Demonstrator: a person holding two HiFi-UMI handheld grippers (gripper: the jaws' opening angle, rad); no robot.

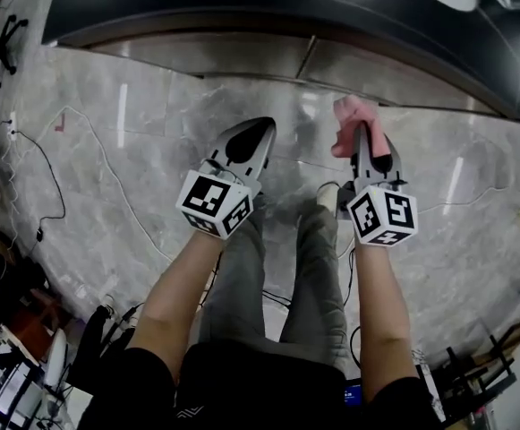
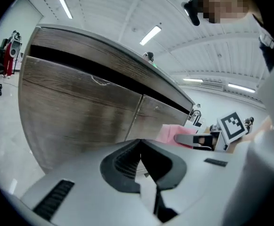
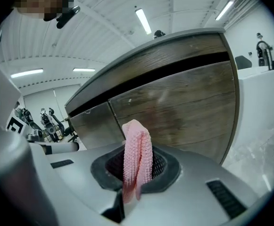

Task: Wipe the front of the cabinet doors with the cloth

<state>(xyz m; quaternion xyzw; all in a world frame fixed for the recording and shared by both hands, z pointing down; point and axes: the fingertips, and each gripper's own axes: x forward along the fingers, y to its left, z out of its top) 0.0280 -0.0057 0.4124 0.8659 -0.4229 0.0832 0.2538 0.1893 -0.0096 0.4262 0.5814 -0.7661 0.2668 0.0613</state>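
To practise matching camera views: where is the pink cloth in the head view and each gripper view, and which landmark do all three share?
Head view: pink cloth upper right of centre.
Left gripper view: pink cloth right of centre, low against the cabinet.
Right gripper view: pink cloth bottom centre, clamped between the jaws.
Shared landmark: seam between the two cabinet doors.
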